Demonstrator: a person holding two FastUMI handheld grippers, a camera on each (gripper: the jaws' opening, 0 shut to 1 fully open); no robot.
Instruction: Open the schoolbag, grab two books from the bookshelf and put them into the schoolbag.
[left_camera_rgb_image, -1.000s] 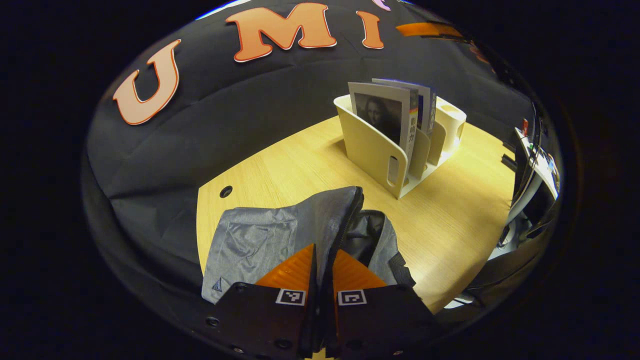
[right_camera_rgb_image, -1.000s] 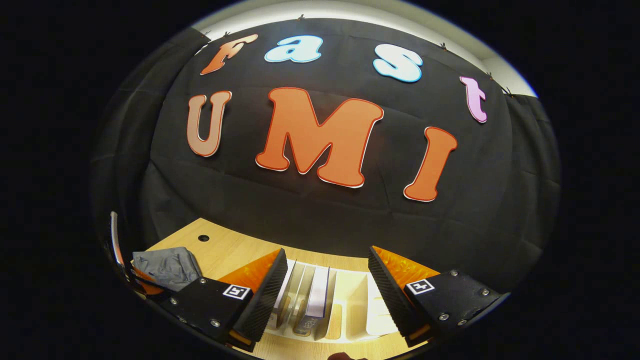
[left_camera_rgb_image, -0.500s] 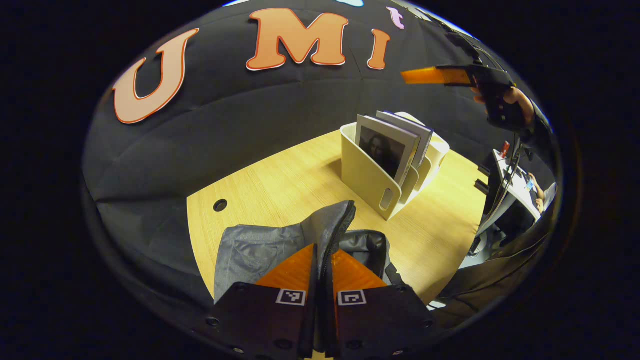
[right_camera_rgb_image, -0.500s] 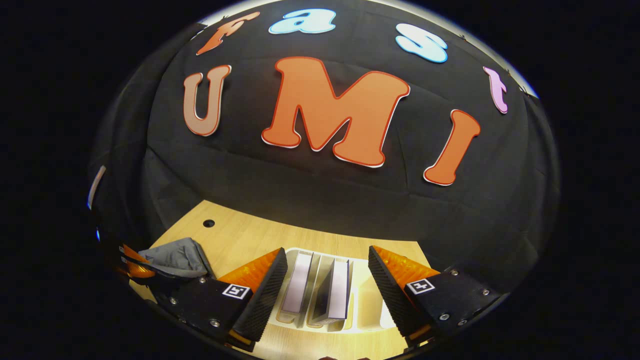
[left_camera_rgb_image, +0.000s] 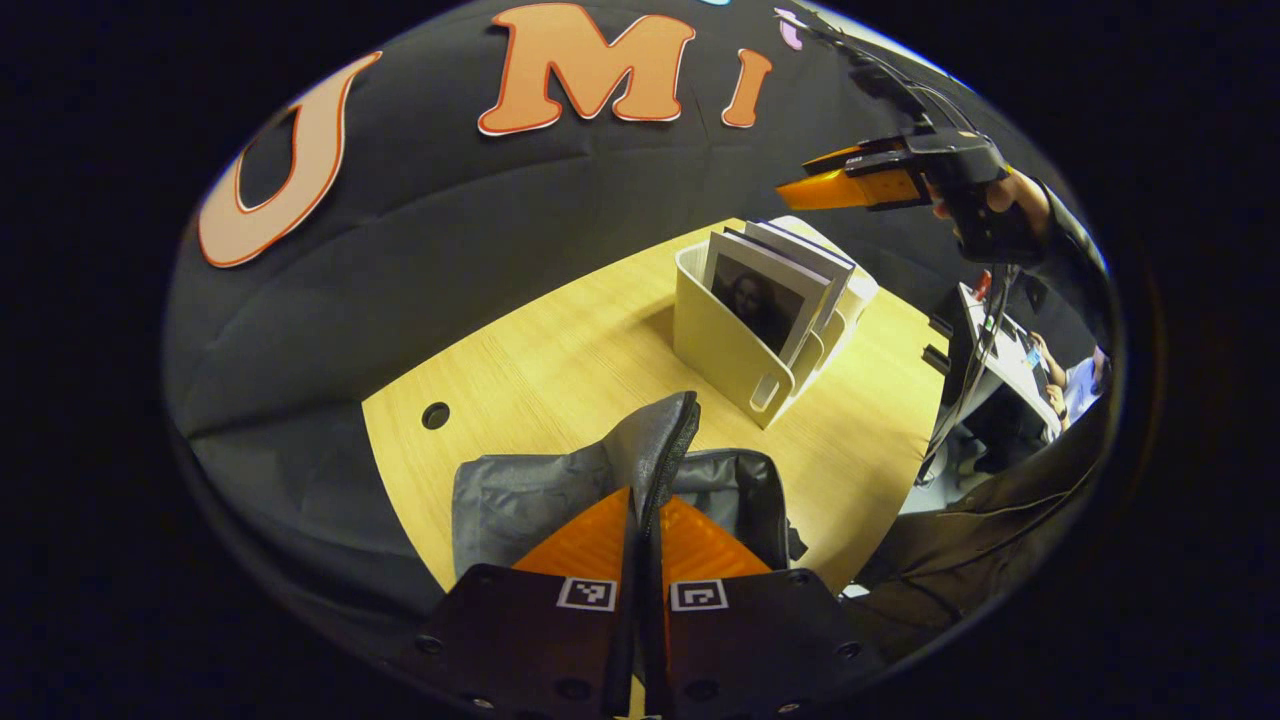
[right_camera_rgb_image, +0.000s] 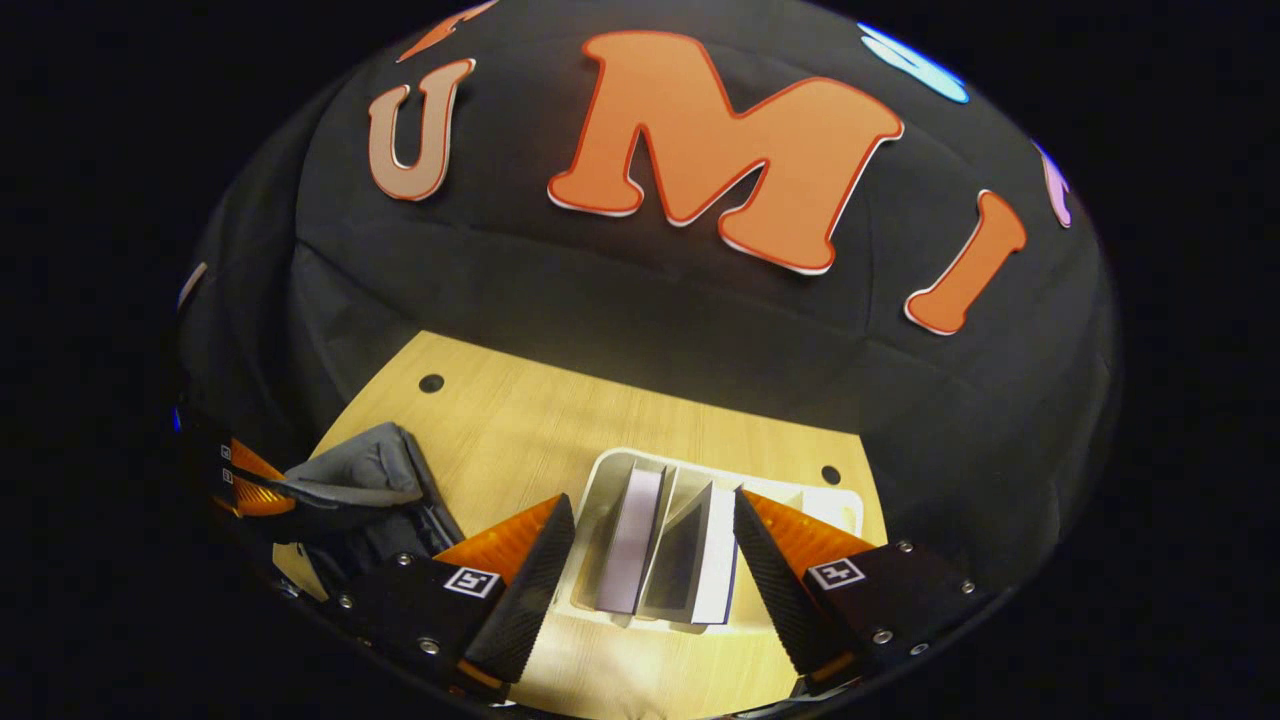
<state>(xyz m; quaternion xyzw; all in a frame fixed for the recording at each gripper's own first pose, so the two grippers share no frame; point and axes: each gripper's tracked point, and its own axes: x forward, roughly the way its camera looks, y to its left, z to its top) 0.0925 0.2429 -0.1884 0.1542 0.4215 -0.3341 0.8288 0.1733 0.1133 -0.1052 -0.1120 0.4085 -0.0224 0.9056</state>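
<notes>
Left gripper view: low and close over the grey fabric schoolbag (left_camera_rgb_image: 520, 490), facing across the pale wooden table (left_camera_rgb_image: 560, 350) toward the cream plastic bookshelf (left_camera_rgb_image: 730, 350) farther off. Right gripper view: high above that bookshelf (right_camera_rgb_image: 610, 480), facing steeply down, close. Shared by both: table (right_camera_rgb_image: 520, 420), bookshelf, schoolbag (right_camera_rgb_image: 365, 470) at near left.

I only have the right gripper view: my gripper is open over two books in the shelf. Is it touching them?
Observer: No. The left gripper view shows the right gripper hanging above the books, clear of them.
Operator: Is the schoolbag open?
Observer: Yes. The left gripper is shut on its zip edge, holding it up; the mouth gapes beside it.
Operator: Which one faces the bag?
Observer: The portrait-cover book, at the near end of the bookshelf.
</notes>
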